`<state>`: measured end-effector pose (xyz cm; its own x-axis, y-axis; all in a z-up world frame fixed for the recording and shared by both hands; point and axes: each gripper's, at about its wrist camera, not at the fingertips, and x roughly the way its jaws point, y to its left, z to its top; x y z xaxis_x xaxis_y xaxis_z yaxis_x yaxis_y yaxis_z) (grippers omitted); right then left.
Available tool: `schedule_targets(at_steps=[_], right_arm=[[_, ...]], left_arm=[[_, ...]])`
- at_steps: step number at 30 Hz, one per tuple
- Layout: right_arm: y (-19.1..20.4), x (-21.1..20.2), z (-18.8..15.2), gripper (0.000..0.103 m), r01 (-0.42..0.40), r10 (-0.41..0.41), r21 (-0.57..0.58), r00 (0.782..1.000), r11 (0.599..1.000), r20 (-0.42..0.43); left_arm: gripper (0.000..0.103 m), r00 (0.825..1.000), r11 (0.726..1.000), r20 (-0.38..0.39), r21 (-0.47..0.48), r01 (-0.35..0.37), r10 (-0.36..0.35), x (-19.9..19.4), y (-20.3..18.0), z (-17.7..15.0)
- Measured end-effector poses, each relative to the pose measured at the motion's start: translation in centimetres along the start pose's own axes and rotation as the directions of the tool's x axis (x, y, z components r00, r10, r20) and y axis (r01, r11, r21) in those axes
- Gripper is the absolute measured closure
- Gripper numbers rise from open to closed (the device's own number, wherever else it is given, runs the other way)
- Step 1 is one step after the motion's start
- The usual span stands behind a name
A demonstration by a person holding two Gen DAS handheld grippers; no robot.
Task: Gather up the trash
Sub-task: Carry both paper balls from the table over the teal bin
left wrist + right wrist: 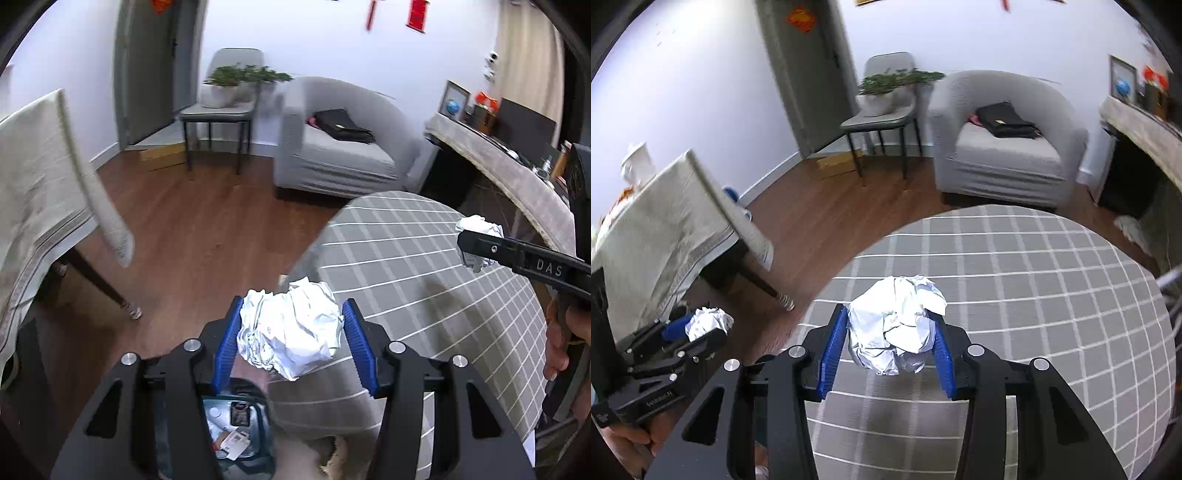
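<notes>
My left gripper is shut on a crumpled white paper ball, held in the air past the left edge of the round table with the grey checked cloth. Directly below it, between the gripper arms, is an open trash bin with scraps inside. My right gripper is shut on a second crumpled white paper ball, held over the checked tablecloth. The right gripper with its ball shows at the right of the left wrist view. The left gripper with its ball shows at the lower left of the right wrist view.
A table with a beige cloth stands to the left, its dark leg on the wood floor. A grey armchair with a black bag, a chair with a potted plant and a cabinet lie beyond.
</notes>
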<state>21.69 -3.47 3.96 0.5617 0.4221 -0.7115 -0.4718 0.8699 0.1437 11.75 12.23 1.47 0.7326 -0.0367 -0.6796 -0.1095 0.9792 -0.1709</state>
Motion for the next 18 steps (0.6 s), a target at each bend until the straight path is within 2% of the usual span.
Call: schedule_targets(at_steps=[4,8,14,18], right_arm=[[2.9,1.1,0.0,0.059,-0.03,0.029,-0.041,0.999,0.999,-0.016],[6.1,2.2,-0.5,0.059,-0.048,0.044,-0.104,0.998,0.993,-0.042],[10.4,4.1,-1.0,0.059,-0.08,0.066,-0.173,0.994,0.982,-0.082],[12.7,5.7,-1.6,0.059,-0.117,0.092,-0.198,0.987,0.973,-0.128]], left_arm=[[0.047,1.0,0.999,0.005,-0.035,-0.026,0.026,-1.3,2.7,-1.0],[0.046,0.998,0.998,0.001,-0.025,-0.056,0.056,-1.8,4.7,-2.1],[0.046,0.997,0.997,-0.04,-0.047,-0.061,0.059,-1.1,7.4,-4.4],[0.046,0.994,0.996,-0.1,-0.082,-0.047,0.038,0.2,9.5,-6.5]])
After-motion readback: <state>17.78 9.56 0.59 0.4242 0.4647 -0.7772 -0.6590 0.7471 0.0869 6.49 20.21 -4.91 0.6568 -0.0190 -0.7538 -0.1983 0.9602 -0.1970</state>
